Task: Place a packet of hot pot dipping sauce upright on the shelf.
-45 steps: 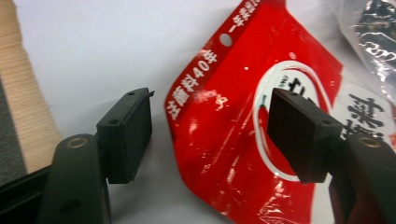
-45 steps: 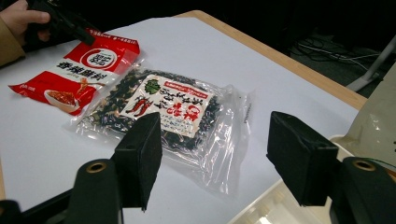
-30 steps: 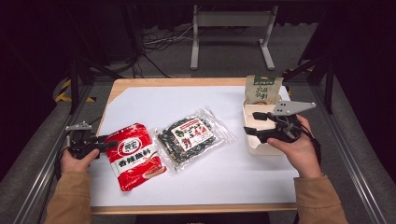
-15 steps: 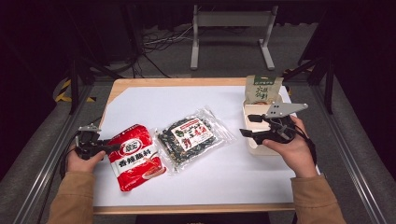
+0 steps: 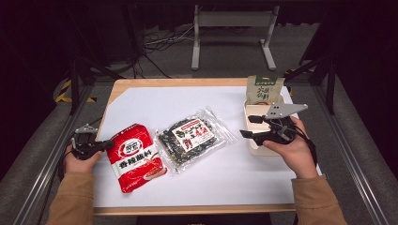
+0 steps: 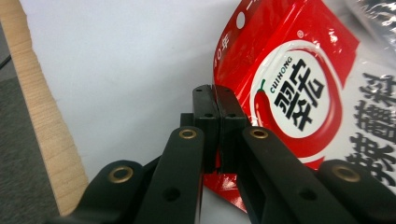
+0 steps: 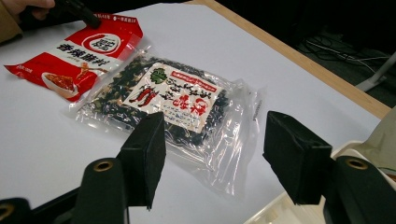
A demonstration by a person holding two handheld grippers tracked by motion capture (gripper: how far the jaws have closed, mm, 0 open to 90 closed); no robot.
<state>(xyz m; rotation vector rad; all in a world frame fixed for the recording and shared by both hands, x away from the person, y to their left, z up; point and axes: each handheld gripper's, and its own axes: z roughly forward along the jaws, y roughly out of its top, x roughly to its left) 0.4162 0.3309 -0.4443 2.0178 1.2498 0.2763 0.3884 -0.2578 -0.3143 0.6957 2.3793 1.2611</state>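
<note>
A red chilli seasoning packet [image 5: 136, 157] lies flat at the front left of the white table sheet. My left gripper [image 5: 109, 143] is at its left edge. In the left gripper view the jaws have just been closing, and now the gripper [image 6: 215, 105] is shut, with the edge of the packet [image 6: 299, 93] running into the seam between the pads. A clear bag of dark dried spices [image 5: 190, 138] lies beside the packet. My right gripper [image 5: 248, 126] hovers open over a white tray [image 5: 256, 145], its jaws [image 7: 215, 149] empty and facing the spice bag [image 7: 173, 100].
A green pouch [image 5: 264, 90] stands upright at the far end of the white tray. The table's wooden border [image 5: 187, 83] rims the white sheet. Metal rails run along both sides, and a stand and cables sit on the floor beyond.
The left gripper's jaws have come together at the red packet's left edge. Both hands have stayed where they were, and the right gripper is still open.
</note>
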